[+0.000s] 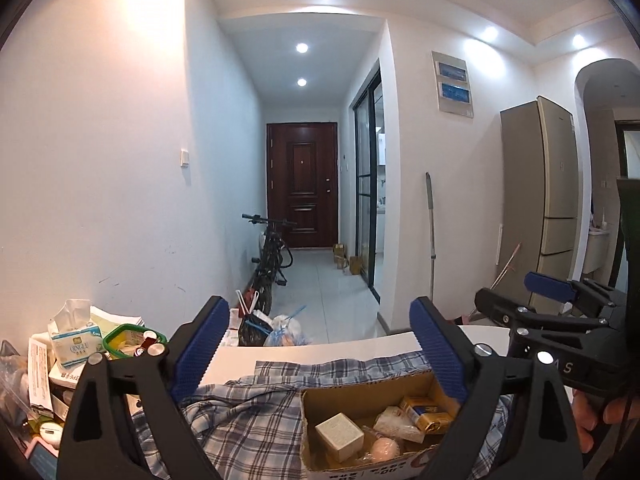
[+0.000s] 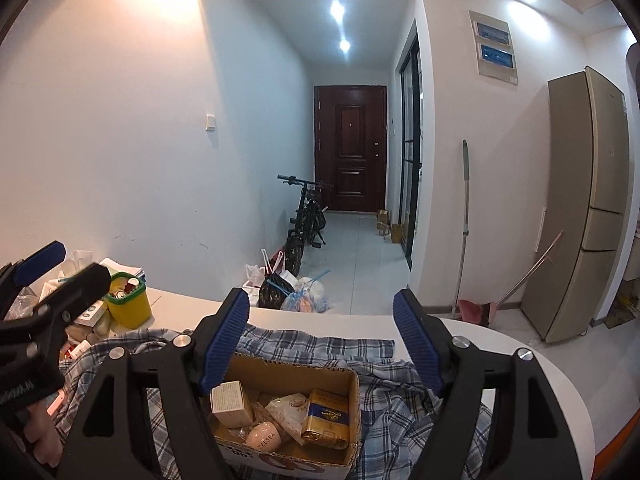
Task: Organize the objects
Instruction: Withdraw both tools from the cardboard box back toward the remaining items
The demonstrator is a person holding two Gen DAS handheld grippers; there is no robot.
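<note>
Cardboard box sits open-topped on the plaid cloth toward the near edge of the white table. Judging by looks: light, thin walls that will flex, and loose small items inside — a beige carton, a gold packet, a pink egg-shaped piece — so keep it level. You'd do best pinching opposite side walls low down, one tong per side; the cloth under it may drag. Left gripper and right gripper both hang above the box with jaws spread and nothing between the pads. Clutter pile with tissue pack and yellow tub crowds the table's left edge.
</note>
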